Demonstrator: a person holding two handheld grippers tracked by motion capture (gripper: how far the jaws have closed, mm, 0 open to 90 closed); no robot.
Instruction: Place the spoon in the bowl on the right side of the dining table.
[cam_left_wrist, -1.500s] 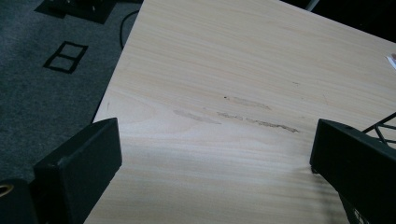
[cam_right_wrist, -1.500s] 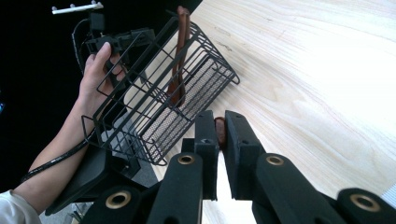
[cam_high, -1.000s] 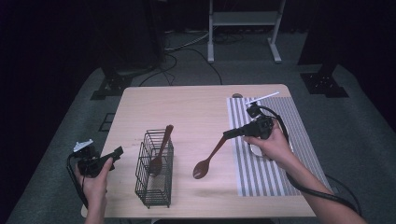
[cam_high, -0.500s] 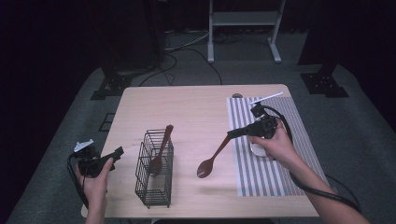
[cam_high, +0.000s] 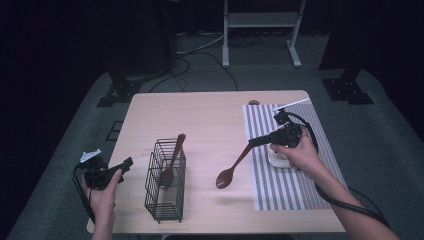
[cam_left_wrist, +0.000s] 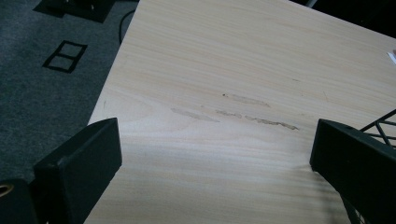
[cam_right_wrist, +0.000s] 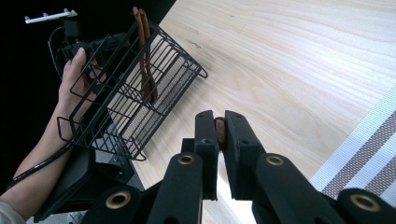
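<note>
The wooden spoon (cam_high: 234, 167) hangs in the air over the bare middle of the bench (cam_high: 210, 120), handle end clamped between the fingers (cam_right_wrist: 243, 144) of my right gripper (cam_high: 256, 141), bowl hanging low and pointing toward my side. I grip it by the very tip of the handle so the whole length stays free below, which I judge is what lets it drop bowl-first into the wire caddy (cam_high: 165, 187) the way the other wooden spoon (cam_high: 171, 162) already stands, leaning with its handle over the rim.

Nearest me, my left gripper (cam_high: 112, 172) rests off the front left corner of the bench, its fingers (cam_left_wrist: 79, 168) wide apart with nothing between them, only bare wood ahead and the edge of the caddy just at the side. It sits out of the way but close enough to steady the caddy, I think.

Between spoon and caddy the bench is open, so the path is clear. The caddy stands close to the front edge, so a hard nudge could push it toward that edge. Its top opening is narrow, and the standing spoon takes part of it.

Farther off, under my right hand (cam_high: 300, 157), the striped placemat (cam_high: 295, 190) runs along the right side, with a small white dish (cam_high: 280, 159) on it. At the mat's far corner lies a white stick (cam_high: 292, 103), well apart.
</note>
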